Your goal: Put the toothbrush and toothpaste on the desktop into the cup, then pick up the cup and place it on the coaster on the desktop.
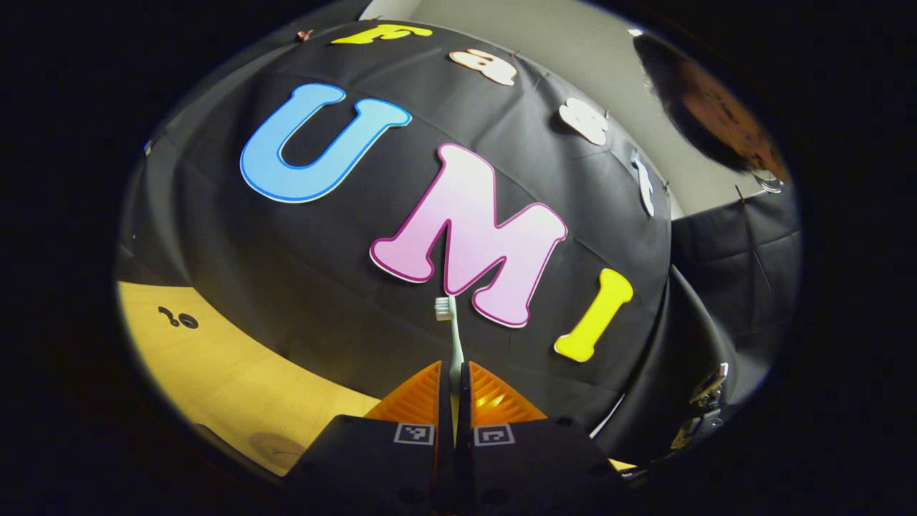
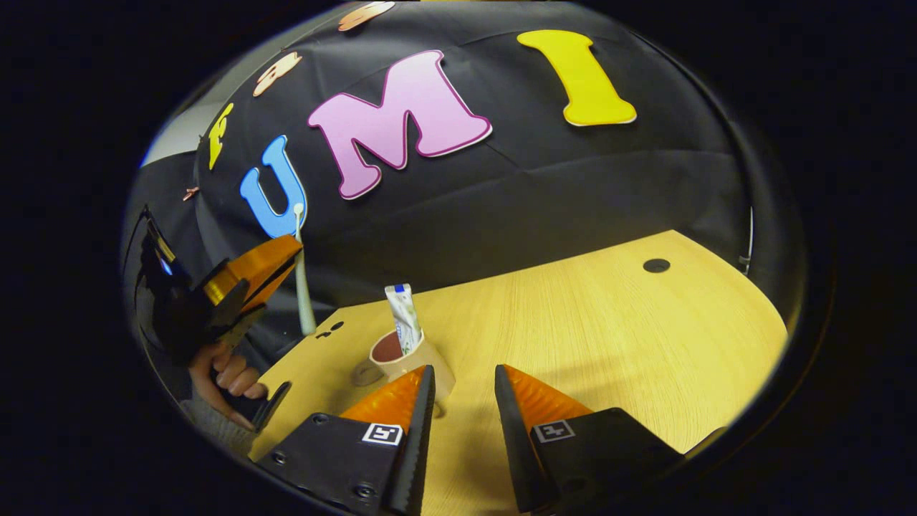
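Note:
My left gripper (image 1: pixel 453 369) is shut on a pale toothbrush (image 1: pixel 454 344), which stands upright in the air with its bristle head (image 1: pixel 444 308) on top. The right gripper view shows the same gripper (image 2: pixel 283 251) at far left, raised above the table with the toothbrush (image 2: pixel 304 287) in it. A beige cup (image 2: pixel 408 362) stands on the wooden table (image 2: pixel 609 337) with a toothpaste tube (image 2: pixel 403 315) upright inside. My right gripper (image 2: pixel 462 376) is open just in front and to the right of the cup, with nothing between its fingers.
A person's hand (image 2: pixel 226 376) holds the left gripper. A faint round disc (image 1: pixel 276 448), perhaps the coaster, lies on the table (image 1: pixel 215 373) at lower left. Dark cable holes (image 2: pixel 655 265) (image 1: pixel 179 319) mark the tabletop. The black cloth wall stands right behind the table.

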{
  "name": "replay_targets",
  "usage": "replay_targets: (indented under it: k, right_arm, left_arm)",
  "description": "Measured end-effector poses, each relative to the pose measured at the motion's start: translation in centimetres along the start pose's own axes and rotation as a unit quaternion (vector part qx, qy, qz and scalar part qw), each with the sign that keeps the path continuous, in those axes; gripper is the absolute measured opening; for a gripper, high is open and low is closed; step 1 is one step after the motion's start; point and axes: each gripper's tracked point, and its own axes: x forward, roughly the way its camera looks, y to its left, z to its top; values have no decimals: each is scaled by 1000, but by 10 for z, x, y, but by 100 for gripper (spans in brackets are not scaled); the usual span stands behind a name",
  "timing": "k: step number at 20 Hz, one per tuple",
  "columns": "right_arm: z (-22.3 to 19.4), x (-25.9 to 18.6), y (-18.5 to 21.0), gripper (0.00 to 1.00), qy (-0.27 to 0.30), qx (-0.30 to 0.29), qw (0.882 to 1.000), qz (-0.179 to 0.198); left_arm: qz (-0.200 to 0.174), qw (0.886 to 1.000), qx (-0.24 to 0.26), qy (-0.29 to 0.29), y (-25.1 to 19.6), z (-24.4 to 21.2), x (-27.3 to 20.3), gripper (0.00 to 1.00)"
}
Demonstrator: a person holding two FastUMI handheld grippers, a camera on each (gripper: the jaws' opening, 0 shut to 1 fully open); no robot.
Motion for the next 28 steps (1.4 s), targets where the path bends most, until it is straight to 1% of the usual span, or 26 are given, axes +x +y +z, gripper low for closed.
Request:
replay_targets:
  k: [1, 2, 3, 4, 5, 7, 10, 12, 14, 18, 19, 20, 21, 22, 23, 24, 25, 27, 28]
  right_arm:
    - [-4, -3, -2, 41, 6, 8, 1000, -2]
    - [-7, -4, -3, 41, 10, 11, 1000, -4]
    - [-8, -5, -4, 51, 11, 11, 1000, -4]
    - [-8, -5, -3, 51, 13, 9, 1000, -2]
    - [-11, -4, -3, 51, 19, 11, 1000, 1]
    - [-16, -1, -5, 51, 24, -2, 1000, -1]
    - [-17, 0, -6, 51, 28, -2, 1000, 0]
    - [-21, 0, -8, 51, 44, -4, 999, -3]
    - [-24, 3, -11, 51, 67, -21, 997, -6]
    - [-23, 5, -3, 51, 100, -59, 993, 8]
    - [-22, 6, 3, 41, 115, -73, 990, 19]
    - [-21, 7, 8, 41, 126, -85, 988, 27]
    - [-20, 9, 11, 52, 136, -99, 985, 31]
    - [-18, 11, 14, 52, 143, -112, 983, 33]
    - [-16, 12, 19, 54, 151, -126, 980, 38]
    - [-14, 14, 24, 55, 162, -142, 976, 42]
    - [-13, 17, 29, 55, 174, -157, 971, 49]
    - [-14, 26, 43, 55, 207, -176, 960, 64]
    - [-17, 31, 47, 55, 232, -188, 952, 63]
  left_arm:
    - [8, 1000, 11, -4, 6, -6, 7, 6]
    - [16, 1000, 25, -2, 13, -16, 15, 6]
    - [26, 999, 39, 7, 20, -28, 19, 6]
    - [33, 998, 55, 23, 29, -50, 25, 6]
    - [31, 997, 56, 32, 33, -66, 27, 6]
    - [33, 997, 66, 37, 41, -84, 30, 6]
    - [22, 995, 86, 44, 40, -98, 27, 6]
    - [18, 994, 98, 47, 39, -104, 25, 6]
    - [7, 993, 106, 54, 35, -111, 21, 6]
    - [-12, 991, 114, 66, 28, -121, 13, 12]
    - [-16, 990, 122, 71, 27, -123, 10, 12]
    - [-20, 989, 126, 72, 26, -123, 7, 14]
    - [-22, 989, 129, 72, 24, -121, 4, 16]
    - [-25, 989, 129, 71, 22, -120, 1, 22]
    - [-25, 989, 128, 72, 23, -119, -3, 25]
    - [-21, 989, 125, 77, 25, -117, -8, 25]
    - [-18, 989, 118, 83, 27, -115, -15, 39]
    - [-9, 991, 96, 88, 31, -104, -36, 49]
    - [0, 992, 92, 88, 36, -97, -51, 55]
